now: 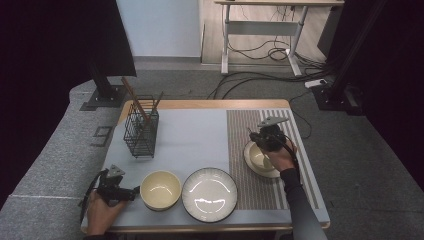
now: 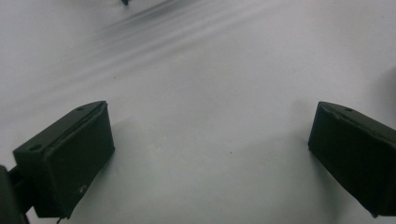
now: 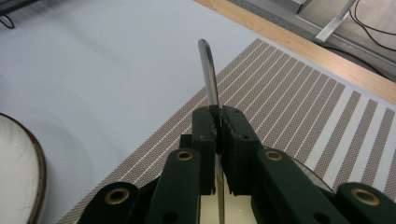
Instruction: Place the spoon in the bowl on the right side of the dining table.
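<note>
Right gripper (image 3: 218, 122): closed on a thin metal utensil handle (image 3: 208, 70); jaws pinched together on the shaft, rounded end sticking up past the tips; held above the small cream bowl on the striped mat, toward the table's right edge.
Utensil: upright, lower part running down between the jaws toward the bowl's cream inside; kind of utensil impossible to tell, its working end hidden.
Small cream bowl (image 1: 257, 159): on a saucer-like plate on the striped placemat (image 1: 239, 150), right half of the table; contents not readable beyond the utensil over it.
Left gripper (image 1: 131, 193): open, jaws spread wide with bare pale mat between them, holding nothing; at the front left corner of the table, tips just beside the larger cream bowl.
Larger cream bowl (image 1: 160, 189): near the front edge, left of centre; looks empty, glossy inside.
Ribbed plate (image 1: 209, 194): dark-rimmed, white, near the front edge at the middle, just beside the larger bowl and overlapping the striped mat's near left corner; nothing on it.
Wire basket (image 1: 141, 131): black, upright, toward the back left corner on the pale blue mat (image 1: 195, 135); brown sticks (image 1: 134, 97), likely chopsticks, leaning out of its top.
Table (image 1: 210, 104): wooden edge showing along the back, mats covering the rest.
</note>
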A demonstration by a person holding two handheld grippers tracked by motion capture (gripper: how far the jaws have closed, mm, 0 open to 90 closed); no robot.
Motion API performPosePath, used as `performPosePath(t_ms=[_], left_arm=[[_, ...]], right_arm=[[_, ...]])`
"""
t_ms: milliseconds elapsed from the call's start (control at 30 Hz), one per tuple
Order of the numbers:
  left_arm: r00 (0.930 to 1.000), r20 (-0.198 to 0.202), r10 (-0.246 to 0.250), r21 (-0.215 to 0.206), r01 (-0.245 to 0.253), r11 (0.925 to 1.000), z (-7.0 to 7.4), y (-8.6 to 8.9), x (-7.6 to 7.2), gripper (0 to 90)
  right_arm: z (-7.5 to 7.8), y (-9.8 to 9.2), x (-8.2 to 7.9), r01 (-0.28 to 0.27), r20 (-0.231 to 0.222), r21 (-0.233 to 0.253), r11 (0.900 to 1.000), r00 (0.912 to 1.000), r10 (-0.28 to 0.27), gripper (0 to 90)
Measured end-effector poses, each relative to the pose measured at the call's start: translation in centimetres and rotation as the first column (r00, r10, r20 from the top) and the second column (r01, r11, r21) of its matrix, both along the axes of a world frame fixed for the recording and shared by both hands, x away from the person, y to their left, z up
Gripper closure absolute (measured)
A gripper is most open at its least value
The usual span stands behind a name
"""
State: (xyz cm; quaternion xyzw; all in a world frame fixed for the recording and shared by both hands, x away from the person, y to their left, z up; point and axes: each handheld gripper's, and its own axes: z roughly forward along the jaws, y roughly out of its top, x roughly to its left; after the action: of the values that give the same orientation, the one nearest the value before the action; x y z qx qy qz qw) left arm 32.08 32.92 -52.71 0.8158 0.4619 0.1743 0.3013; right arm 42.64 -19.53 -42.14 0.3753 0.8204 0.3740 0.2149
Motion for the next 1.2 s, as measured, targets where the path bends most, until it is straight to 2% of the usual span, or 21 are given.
performPosePath(t_ms=[400,500,700,967,1200], left_arm=[[1.0000,0.000,0.000,0.000,0.000,1.0000,0.0,0.0,0.0,0.0],[1.0000,0.000,0.000,-0.001,0.000,1.0000,0.0,0.0,0.0,0.0],[1.0000,0.000,0.000,0.000,0.000,1.0000,0.0,0.0,0.0,0.0],[1.0000,0.000,0.000,0.000,0.000,1.0000,0.0,0.0,0.0,0.0],[1.0000,0.000,0.000,0.000,0.000,1.0000,0.0,0.0,0.0,0.0]], right_arm=[[-1.9,0.4,1.5,0.029,-0.048,-0.020,0.999,0.9984,-0.030,80.4],[-2.2,0.3,1.8,0.043,-0.054,-0.029,0.999,0.9975,-0.045,78.4],[-2.2,0.2,1.8,0.050,-0.056,-0.017,0.999,0.9971,-0.051,73.7],[-1.3,0.0,0.8,0.046,-0.056,0.012,0.999,0.9974,-0.045,53.1],[-0.3,-0.1,-0.4,0.046,-0.059,0.002,0.999,0.9972,-0.046,35.8]])
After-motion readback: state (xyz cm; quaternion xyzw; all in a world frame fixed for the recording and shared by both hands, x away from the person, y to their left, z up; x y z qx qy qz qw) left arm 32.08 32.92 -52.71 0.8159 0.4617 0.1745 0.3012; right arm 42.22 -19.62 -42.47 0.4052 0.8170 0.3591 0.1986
